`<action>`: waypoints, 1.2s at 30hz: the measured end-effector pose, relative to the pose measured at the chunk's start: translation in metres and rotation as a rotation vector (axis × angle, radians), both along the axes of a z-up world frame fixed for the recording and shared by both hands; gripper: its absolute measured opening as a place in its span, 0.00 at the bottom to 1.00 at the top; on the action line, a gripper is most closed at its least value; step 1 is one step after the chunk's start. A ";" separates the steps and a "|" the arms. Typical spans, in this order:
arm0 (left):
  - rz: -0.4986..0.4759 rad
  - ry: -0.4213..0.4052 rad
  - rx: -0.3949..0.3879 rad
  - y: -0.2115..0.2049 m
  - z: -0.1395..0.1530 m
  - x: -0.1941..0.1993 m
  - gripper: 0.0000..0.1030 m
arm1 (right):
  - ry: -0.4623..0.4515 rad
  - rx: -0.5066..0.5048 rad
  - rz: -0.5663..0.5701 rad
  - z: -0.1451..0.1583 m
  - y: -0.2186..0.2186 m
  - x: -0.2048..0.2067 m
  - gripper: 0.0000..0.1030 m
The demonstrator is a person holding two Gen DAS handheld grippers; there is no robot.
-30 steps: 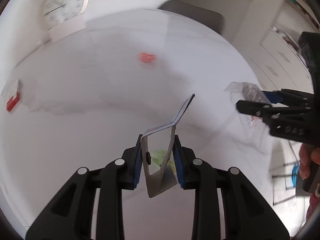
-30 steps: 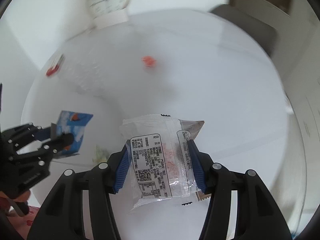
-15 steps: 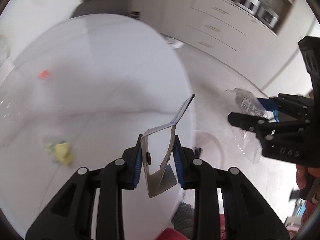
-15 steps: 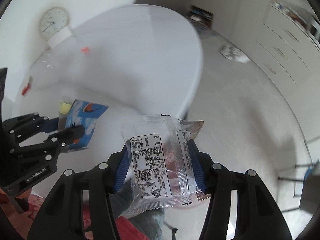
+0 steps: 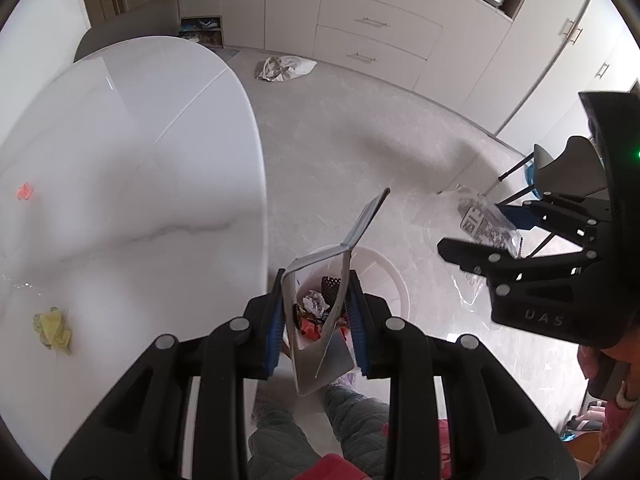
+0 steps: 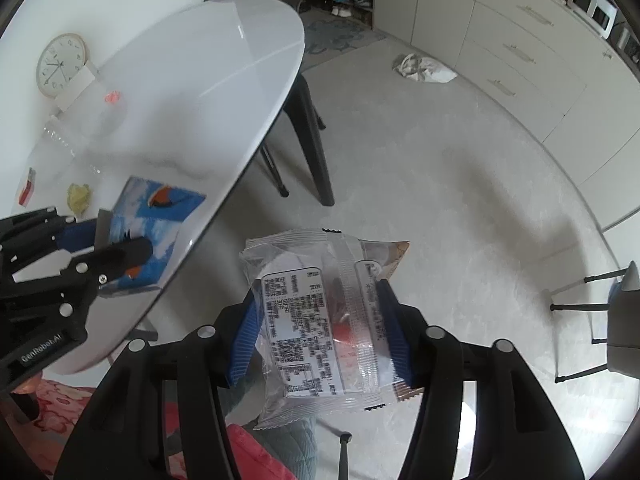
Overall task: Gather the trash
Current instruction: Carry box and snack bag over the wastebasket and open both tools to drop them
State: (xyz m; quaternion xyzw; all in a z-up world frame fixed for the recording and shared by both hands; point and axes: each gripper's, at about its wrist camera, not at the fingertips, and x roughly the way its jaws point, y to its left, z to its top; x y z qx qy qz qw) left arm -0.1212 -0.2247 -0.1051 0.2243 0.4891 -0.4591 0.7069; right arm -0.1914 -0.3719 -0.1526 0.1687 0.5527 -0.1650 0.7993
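The white table (image 5: 120,160) is being left with a yellow scrap (image 5: 52,326) on it. Over the bin (image 5: 384,280), a blue box (image 5: 320,320) is being pinched by the left gripper (image 5: 316,320), and a clear wrapper (image 6: 320,320) (printed label up) is sitting between the right gripper (image 6: 320,328) jaws, which have just been opening.

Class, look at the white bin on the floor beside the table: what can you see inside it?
Inside the white bin: crumpled white paper, red wrappers and something dark and perforated. The blue packet and the left gripper holding it cover the rest.
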 end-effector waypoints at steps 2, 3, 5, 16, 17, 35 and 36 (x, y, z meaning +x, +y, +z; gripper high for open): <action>-0.002 -0.001 0.007 -0.002 -0.002 -0.002 0.27 | 0.002 0.011 0.003 -0.006 -0.003 -0.004 0.77; -0.002 -0.001 0.011 -0.003 -0.003 -0.004 0.27 | 0.003 -0.001 -0.009 -0.007 -0.005 -0.006 0.89; -0.001 0.000 0.017 -0.003 -0.006 -0.006 0.27 | 0.006 -0.012 -0.019 -0.011 -0.009 -0.010 0.93; -0.043 0.014 0.031 -0.012 -0.010 -0.015 0.27 | 0.031 0.003 -0.052 -0.012 -0.017 -0.019 0.93; -0.049 0.014 0.030 -0.014 -0.010 -0.017 0.27 | 0.031 0.000 -0.056 -0.013 -0.017 -0.021 0.93; -0.119 -0.027 0.025 -0.030 0.002 -0.045 0.91 | 0.078 -0.058 -0.170 -0.014 -0.044 -0.058 0.93; -0.119 -0.026 0.023 -0.029 0.002 -0.045 0.91 | 0.077 -0.058 -0.168 -0.014 -0.044 -0.058 0.93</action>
